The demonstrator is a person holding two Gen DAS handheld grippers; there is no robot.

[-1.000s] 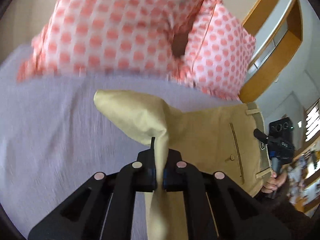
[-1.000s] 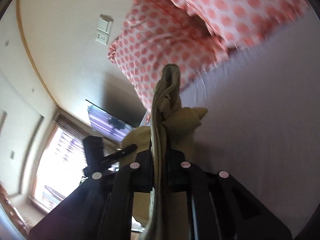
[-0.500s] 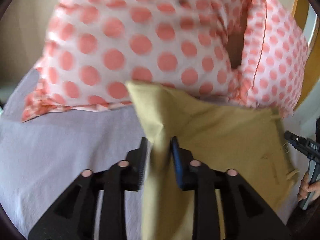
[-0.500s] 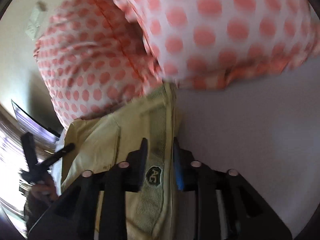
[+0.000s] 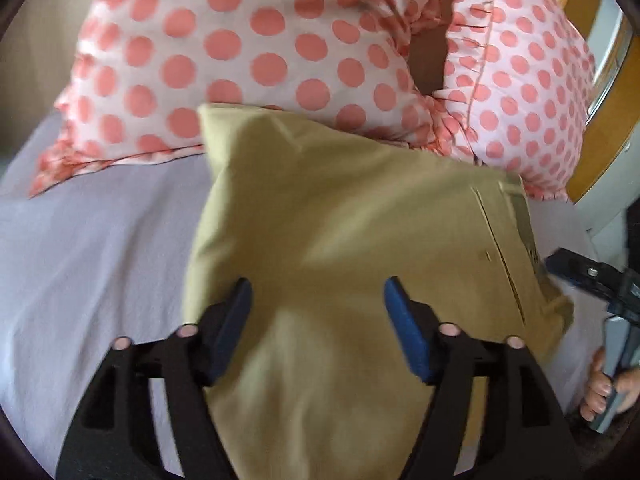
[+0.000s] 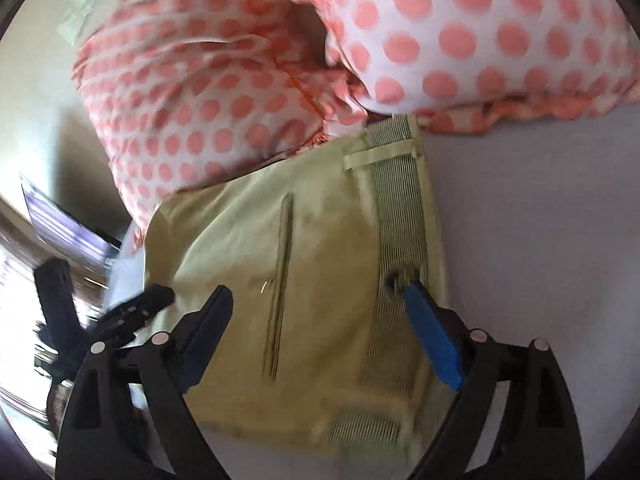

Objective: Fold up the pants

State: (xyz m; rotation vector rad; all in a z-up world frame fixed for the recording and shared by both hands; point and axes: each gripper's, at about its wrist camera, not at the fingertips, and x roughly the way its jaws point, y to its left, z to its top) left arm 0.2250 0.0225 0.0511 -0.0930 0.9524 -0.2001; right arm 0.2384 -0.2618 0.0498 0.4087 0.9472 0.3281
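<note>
The khaki pants (image 5: 344, 240) lie folded flat on the lilac bed sheet (image 5: 88, 248), their far edge against the pillows. My left gripper (image 5: 318, 300) is open just above the cloth, holding nothing. In the right wrist view the pants (image 6: 320, 248) show the ribbed waistband (image 6: 400, 232), a belt loop and a back pocket slit. My right gripper (image 6: 318, 308) is open over the waistband end, holding nothing. The other gripper shows at the edge of each view, the right one (image 5: 592, 280) and the left one (image 6: 132, 312).
Two pink polka-dot pillows (image 5: 248, 52) (image 5: 524, 92) lie at the head of the bed, just beyond the pants. A wooden frame (image 5: 600, 136) stands at the right. The sheet (image 6: 540, 240) stretches to the right of the waistband.
Both grippers were shut on the pants and held them up; both have opened and let go. The pants now lie flat on the sheet, against the pillows.
</note>
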